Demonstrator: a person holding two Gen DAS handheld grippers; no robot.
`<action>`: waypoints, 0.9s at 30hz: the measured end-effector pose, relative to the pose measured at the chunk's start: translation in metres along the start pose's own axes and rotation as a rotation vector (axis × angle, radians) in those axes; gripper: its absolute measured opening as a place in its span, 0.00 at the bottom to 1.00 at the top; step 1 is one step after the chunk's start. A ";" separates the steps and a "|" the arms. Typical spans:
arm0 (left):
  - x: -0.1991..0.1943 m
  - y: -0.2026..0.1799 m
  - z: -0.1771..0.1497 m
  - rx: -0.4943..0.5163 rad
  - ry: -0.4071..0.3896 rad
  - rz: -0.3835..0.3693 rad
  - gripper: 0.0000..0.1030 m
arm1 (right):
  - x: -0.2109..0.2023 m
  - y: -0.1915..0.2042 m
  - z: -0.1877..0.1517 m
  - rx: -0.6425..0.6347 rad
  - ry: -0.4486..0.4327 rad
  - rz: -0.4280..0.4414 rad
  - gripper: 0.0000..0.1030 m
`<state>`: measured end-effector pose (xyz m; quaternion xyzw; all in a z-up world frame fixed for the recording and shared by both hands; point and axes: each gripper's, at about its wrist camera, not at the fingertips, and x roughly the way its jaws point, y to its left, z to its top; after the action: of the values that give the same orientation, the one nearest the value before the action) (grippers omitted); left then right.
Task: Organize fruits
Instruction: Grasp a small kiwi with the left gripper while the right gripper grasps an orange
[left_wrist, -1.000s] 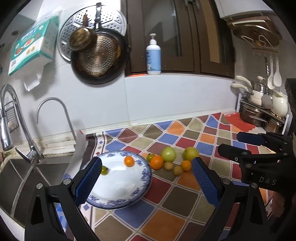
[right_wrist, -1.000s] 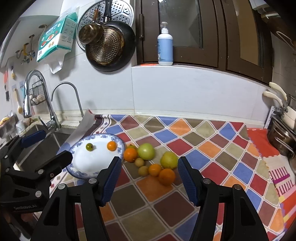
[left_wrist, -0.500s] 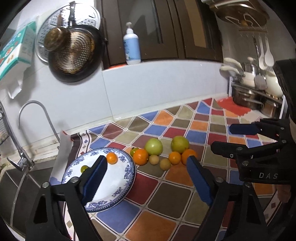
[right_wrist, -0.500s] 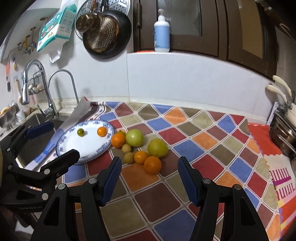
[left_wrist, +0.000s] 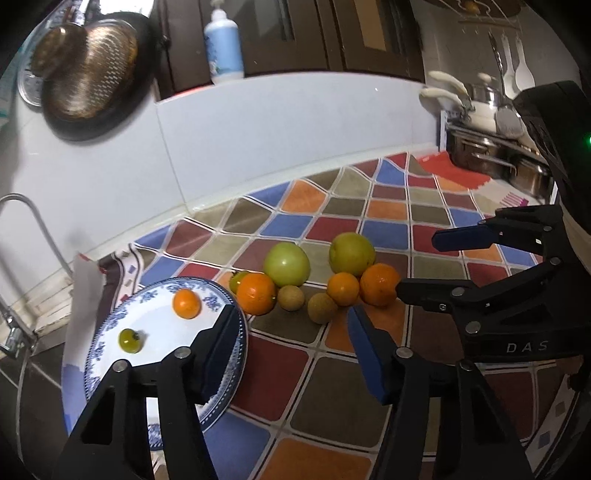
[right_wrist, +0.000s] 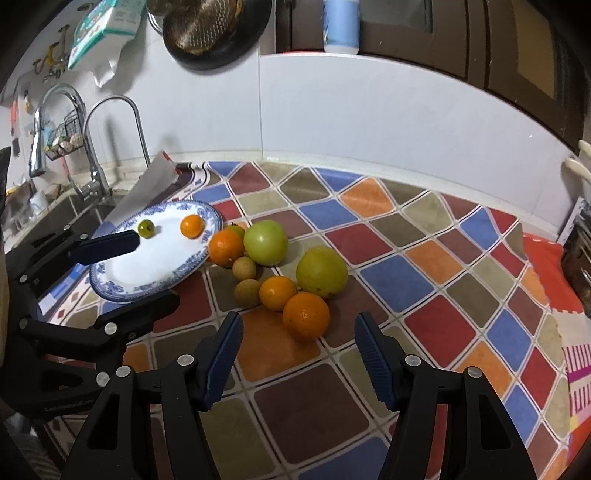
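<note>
Your right gripper (right_wrist: 298, 363) has closed in on the fruit pile: the large orange (right_wrist: 306, 320) now sits just ahead of its spread, empty fingers. Left gripper (left_wrist: 291, 349), also spread, faces the brown fruits (left_wrist: 322, 308). Plate (left_wrist: 229, 376) holds two.

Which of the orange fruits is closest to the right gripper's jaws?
The big orange at the near end of the pile, just ahead of the open right gripper. The other oranges sit farther back, one of them on the plate.
</note>
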<state>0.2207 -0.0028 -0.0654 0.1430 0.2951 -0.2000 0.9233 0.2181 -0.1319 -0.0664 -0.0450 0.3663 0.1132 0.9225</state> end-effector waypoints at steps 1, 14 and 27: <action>0.004 0.000 0.000 0.005 0.008 -0.010 0.53 | 0.005 -0.001 0.000 0.000 0.011 0.002 0.61; 0.051 0.001 -0.001 0.039 0.083 -0.112 0.46 | 0.049 -0.012 -0.001 0.015 0.101 0.038 0.55; 0.077 -0.006 0.004 0.069 0.138 -0.165 0.38 | 0.068 -0.019 0.002 0.029 0.130 0.083 0.41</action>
<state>0.2774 -0.0315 -0.1097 0.1631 0.3616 -0.2752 0.8758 0.2722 -0.1383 -0.1115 -0.0238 0.4287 0.1427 0.8918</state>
